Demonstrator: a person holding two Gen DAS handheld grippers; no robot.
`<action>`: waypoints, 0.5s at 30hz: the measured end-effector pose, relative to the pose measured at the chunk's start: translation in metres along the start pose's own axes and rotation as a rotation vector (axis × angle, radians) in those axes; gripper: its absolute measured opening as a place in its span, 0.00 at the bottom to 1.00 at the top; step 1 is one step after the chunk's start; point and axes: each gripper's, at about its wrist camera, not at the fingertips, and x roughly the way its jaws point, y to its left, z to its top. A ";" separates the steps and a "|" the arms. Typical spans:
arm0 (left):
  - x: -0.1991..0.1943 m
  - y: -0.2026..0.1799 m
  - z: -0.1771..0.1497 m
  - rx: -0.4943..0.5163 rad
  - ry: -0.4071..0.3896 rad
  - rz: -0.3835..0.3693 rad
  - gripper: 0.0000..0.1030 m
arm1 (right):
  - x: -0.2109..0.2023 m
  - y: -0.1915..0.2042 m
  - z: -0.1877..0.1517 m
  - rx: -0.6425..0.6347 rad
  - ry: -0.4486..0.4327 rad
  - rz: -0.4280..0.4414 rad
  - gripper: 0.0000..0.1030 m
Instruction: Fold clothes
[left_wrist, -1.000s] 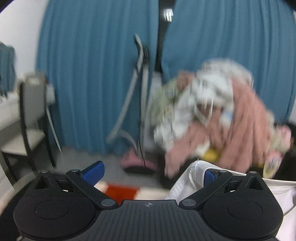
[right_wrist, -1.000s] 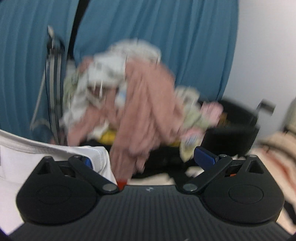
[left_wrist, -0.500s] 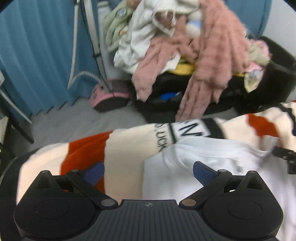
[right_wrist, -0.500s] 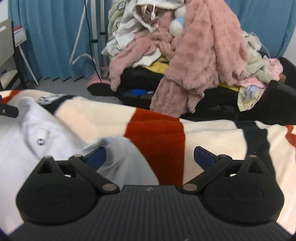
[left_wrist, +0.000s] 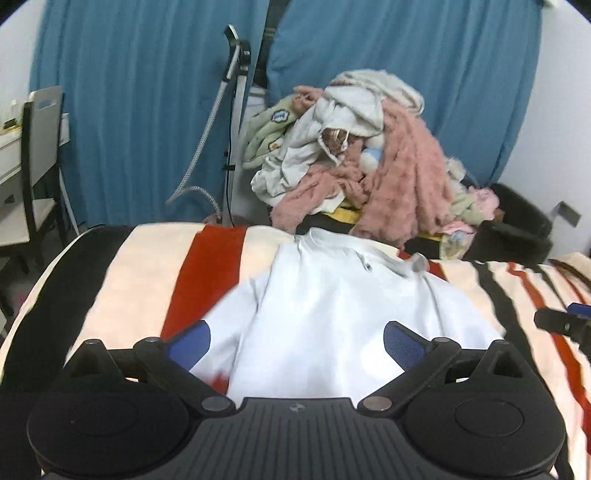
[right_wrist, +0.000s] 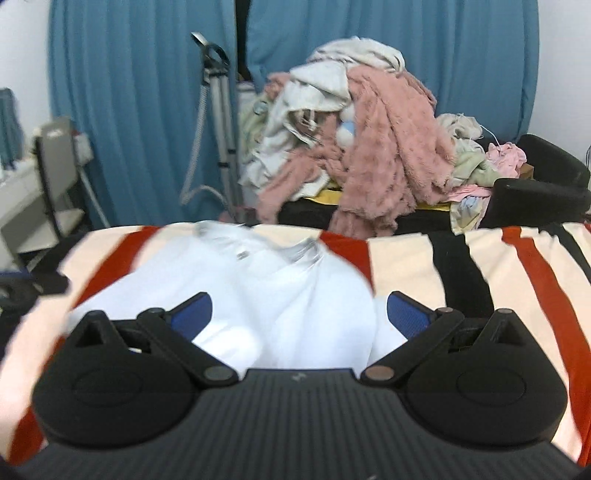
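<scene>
We find both the left gripper (left_wrist: 297, 341) and right gripper (right_wrist: 299, 314) with jaws now parted and empty, having let go of the white shirt (left_wrist: 332, 314); it lies spread on the striped blanket (left_wrist: 147, 280), ready for folding. Beyond, the clothes pile (left_wrist: 369, 155).

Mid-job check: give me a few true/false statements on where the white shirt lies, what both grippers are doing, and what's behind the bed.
1. The white shirt lies on the striped blanket. True.
2. The left gripper is shut on a sleeve. False: its fingers stand apart, holding nothing.
3. The right gripper is open. True.
4. The shirt's collar points toward the camera. False: it lies at the far end, toward the clothes pile.
5. The curtains are red. False: they are blue.
</scene>
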 end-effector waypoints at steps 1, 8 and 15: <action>-0.017 -0.001 -0.011 0.009 -0.009 0.001 0.98 | -0.016 0.001 -0.006 0.012 -0.014 0.001 1.00; -0.094 -0.010 -0.074 0.053 -0.019 0.029 0.98 | -0.092 0.007 -0.047 0.063 -0.076 -0.005 1.00; -0.099 0.029 -0.099 -0.091 -0.035 0.019 0.98 | -0.130 0.004 -0.090 0.122 -0.158 -0.023 0.99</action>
